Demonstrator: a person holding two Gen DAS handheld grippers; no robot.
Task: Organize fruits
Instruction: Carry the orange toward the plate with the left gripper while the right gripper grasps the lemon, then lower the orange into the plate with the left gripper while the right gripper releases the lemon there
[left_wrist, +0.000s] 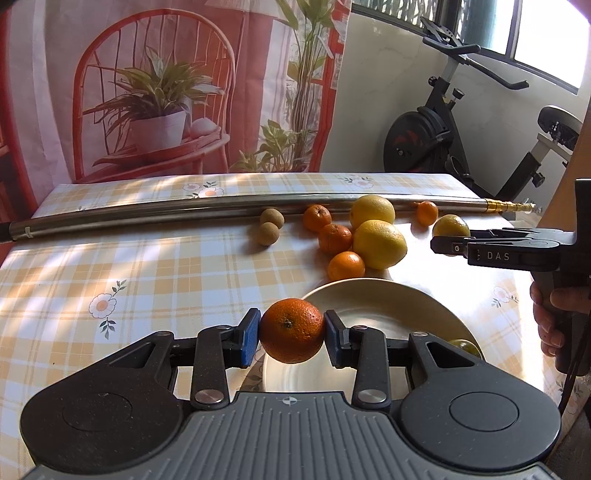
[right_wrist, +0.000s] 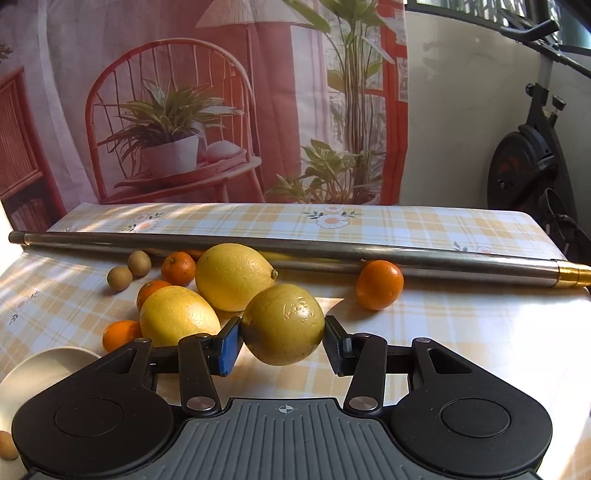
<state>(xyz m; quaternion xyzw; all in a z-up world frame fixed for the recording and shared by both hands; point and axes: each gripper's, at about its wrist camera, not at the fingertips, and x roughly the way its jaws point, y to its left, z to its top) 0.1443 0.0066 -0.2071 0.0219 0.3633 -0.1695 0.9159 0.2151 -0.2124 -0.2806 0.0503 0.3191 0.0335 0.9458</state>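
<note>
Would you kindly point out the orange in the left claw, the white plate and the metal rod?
orange (left_wrist: 291, 330), left wrist view, middle of its front peel.
white plate (left_wrist: 373, 295), left wrist view, bare far rim.
metal rod (right_wrist: 332, 254), right wrist view, mid-length of the tube.

Your left gripper (left_wrist: 291, 334) is matt black plastic with ribbed blue pads (left_wrist: 247, 339); the orange (left_wrist: 291, 330) in it looks pebbly and dull. Your right-hand fruit, a yellow-green lemon (right_wrist: 282, 325), is smooth, waxy, glossy. Plate (left_wrist: 388, 295) glazed, shiny. Pole (left_wrist: 184, 212) brushed metal. Tablecloth (left_wrist: 147, 266) slick, sheeny checked vinyl
</note>
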